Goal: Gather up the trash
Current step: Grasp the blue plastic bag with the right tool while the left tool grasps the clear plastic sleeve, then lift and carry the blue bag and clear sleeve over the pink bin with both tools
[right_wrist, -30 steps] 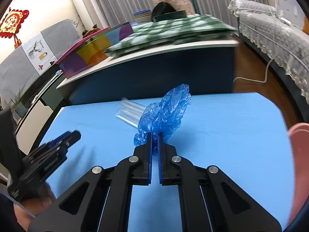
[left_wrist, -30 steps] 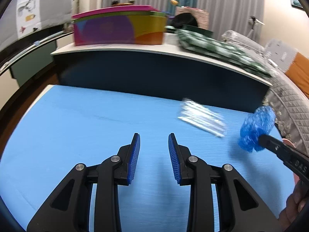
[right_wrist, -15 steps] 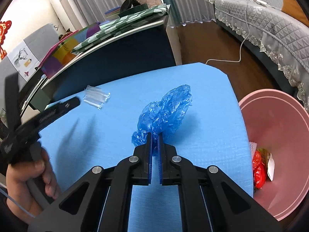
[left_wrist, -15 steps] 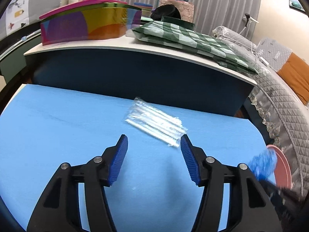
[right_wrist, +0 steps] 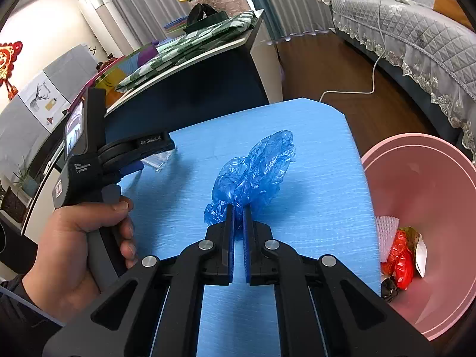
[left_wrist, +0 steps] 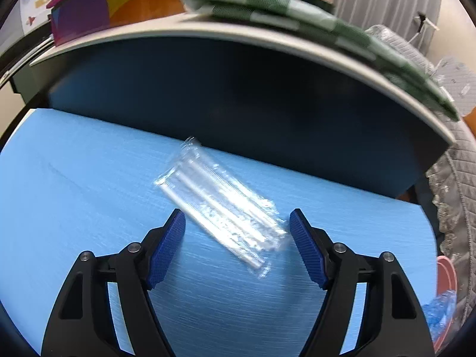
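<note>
A clear plastic packet of straws (left_wrist: 220, 205) lies on the blue table (left_wrist: 74, 172). My left gripper (left_wrist: 237, 223) hovers over its near end, jaws opening, one pad on each side of the packet and neither touching it. In the right wrist view my right gripper (right_wrist: 238, 211) is shut on a crumpled blue plastic bag (right_wrist: 253, 172), held above the table's right part. A hand (right_wrist: 77, 238) holds the left gripper's handle at the left, and a corner of the packet (right_wrist: 160, 159) peeks out under it. The pink bin (right_wrist: 422, 184) stands to the right, below the table edge.
The bin holds red wrappers (right_wrist: 400, 255) and white paper. Behind the table stands a dark counter (left_wrist: 238, 95) with a green checked cloth (left_wrist: 297, 15) and a colourful box (left_wrist: 119, 3). A grey quilted sofa (right_wrist: 416, 29) and a white cable (right_wrist: 369, 89) on the wooden floor lie beyond.
The left gripper moved right and forward over the clear packet and its jaws spread wider. The right gripper carried the blue bag rightward, bringing the pink bin into view, then held nearly still.
</note>
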